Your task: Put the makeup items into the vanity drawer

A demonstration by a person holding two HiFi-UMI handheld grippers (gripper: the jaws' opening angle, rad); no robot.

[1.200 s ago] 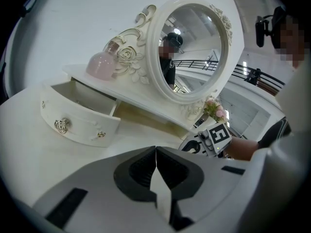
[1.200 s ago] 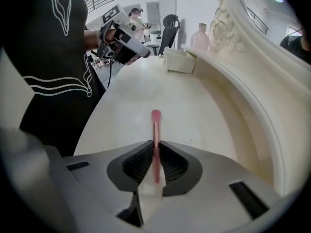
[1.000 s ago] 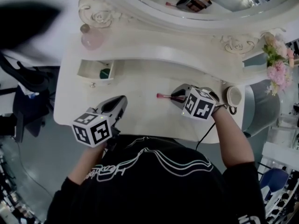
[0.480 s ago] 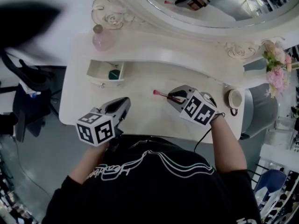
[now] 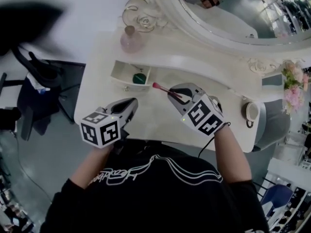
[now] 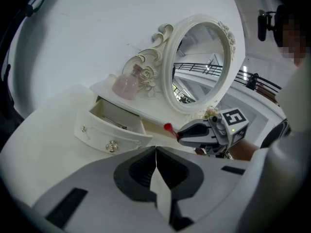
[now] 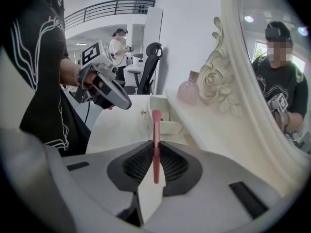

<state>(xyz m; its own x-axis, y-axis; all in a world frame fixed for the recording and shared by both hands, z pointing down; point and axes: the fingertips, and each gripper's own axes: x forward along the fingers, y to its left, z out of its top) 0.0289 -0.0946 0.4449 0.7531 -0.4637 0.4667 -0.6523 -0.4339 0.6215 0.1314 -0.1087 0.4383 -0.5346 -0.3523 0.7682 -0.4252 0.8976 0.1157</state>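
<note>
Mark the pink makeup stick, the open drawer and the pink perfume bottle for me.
Slim pink makeup stick (image 7: 156,127), right gripper view, on its shaft.
Open white vanity drawer (image 6: 104,132), left gripper view, on its front panel.
Round pink glass perfume bottle (image 5: 131,41), head view, on its body.

1. Drawer: open on top; green round item takes its 3 o'clock end, the rest is bare.
2. Tabletop: bare at the drawer's 6 o'clock.
3. Upper shelf with pink bottle: blocks 12 o'clock.
4. Cup: 3 o'clock, well apart.
</note>
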